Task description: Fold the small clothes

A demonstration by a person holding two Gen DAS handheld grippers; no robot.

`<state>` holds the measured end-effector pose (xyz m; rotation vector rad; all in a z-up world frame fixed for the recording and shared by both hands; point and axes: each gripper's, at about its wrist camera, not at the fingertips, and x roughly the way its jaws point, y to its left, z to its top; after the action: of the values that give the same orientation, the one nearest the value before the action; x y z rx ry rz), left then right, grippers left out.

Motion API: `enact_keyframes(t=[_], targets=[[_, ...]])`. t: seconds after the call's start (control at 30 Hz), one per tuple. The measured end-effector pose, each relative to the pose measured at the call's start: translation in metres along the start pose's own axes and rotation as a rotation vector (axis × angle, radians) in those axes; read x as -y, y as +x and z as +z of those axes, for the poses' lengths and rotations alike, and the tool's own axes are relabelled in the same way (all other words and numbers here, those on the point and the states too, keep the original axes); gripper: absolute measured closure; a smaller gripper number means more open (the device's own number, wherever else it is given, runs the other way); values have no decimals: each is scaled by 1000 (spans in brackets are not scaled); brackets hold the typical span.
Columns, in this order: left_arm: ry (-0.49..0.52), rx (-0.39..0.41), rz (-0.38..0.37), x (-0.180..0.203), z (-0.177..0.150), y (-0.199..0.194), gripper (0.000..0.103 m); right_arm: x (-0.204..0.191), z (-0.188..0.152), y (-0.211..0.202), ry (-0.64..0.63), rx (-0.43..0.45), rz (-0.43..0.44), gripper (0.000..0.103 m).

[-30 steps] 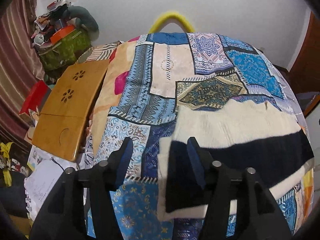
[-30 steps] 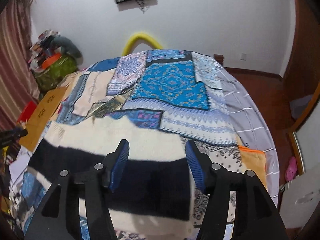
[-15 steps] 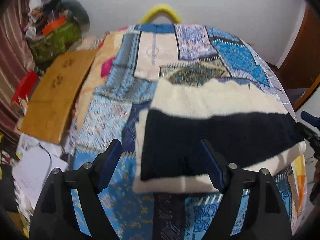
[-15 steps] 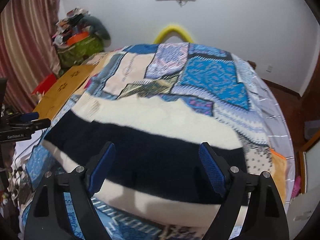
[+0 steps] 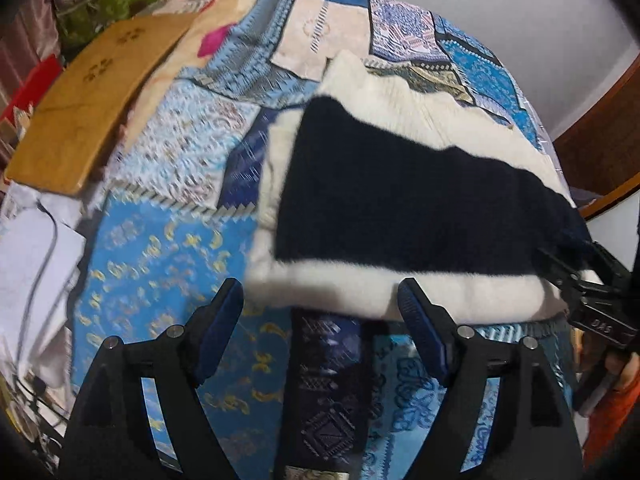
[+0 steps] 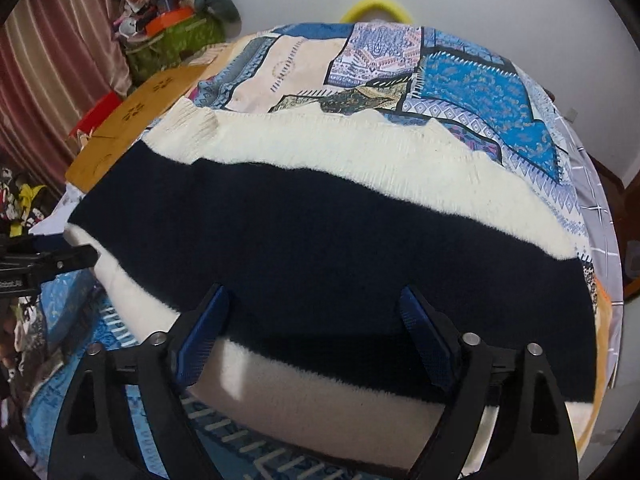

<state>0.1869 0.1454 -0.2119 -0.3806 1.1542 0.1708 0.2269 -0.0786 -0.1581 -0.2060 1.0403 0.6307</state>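
A cream and navy striped knit garment [image 5: 400, 200] lies flat on the patchwork bedspread [image 5: 168, 240]; it also fills the right wrist view [image 6: 320, 232]. My left gripper [image 5: 320, 312] is open and empty, its jaws wide apart just short of the garment's near cream edge. My right gripper [image 6: 316, 328] is open and empty, its jaws spread low over the navy band and near cream edge. The right gripper shows at the right edge of the left wrist view [image 5: 592, 292]. The left gripper shows at the left edge of the right wrist view [image 6: 36, 264].
A wooden lap tray [image 5: 92, 96] lies off the bed's left side, beside papers [image 5: 32, 264] and a red box [image 6: 96, 114]. A green bag with clutter [image 6: 172, 44] stands by the curtain. A yellow hoop [image 6: 376, 6] rises behind the bed. A wooden door [image 5: 604, 136] is at right.
Both grippers opened wider and pulled back toward the garment's near edge. The left wrist view tilted and moved lower and closer to the bed.
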Motion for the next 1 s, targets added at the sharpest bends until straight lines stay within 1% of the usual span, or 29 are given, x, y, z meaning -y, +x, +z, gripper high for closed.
enact_keyframes(t=[0.1,0.23,0.37,0.4,0.57,0.6,0.67,0.77,0.87,0.9,1.0], targets=[[-35,-12,-47,1,-3,2,23,6,-2,-5,29,-4,27,15],[-89,-17,-98,3,-2,7,20,8,-4,-8,29,-8,25,15],[-189,-73,-225,0,2,18,20,12,-9,-12,25,-4,23,15],[-204,-81,-244,0,3,19,20,14,-10,-13,25,-3,22,15],[-236,-73,-278,6,9,23,20,21,-15,-17,37,0,26,15],[-254,-78,-316,7,11,26,20,22,-16,-17,37,2,28,15],[-293,-83,-356,6,12,32,20,22,-17,-18,34,5,28,15],[-313,-74,-373,8,18,36,20,24,-21,-19,33,11,30,15],[-389,-73,-375,2,22,40,20,24,-23,-20,34,16,33,15],[-429,-71,-370,0,24,42,21,25,-24,-21,34,17,34,15],[-456,-60,-334,1,30,43,26,25,-25,-21,37,20,36,15]])
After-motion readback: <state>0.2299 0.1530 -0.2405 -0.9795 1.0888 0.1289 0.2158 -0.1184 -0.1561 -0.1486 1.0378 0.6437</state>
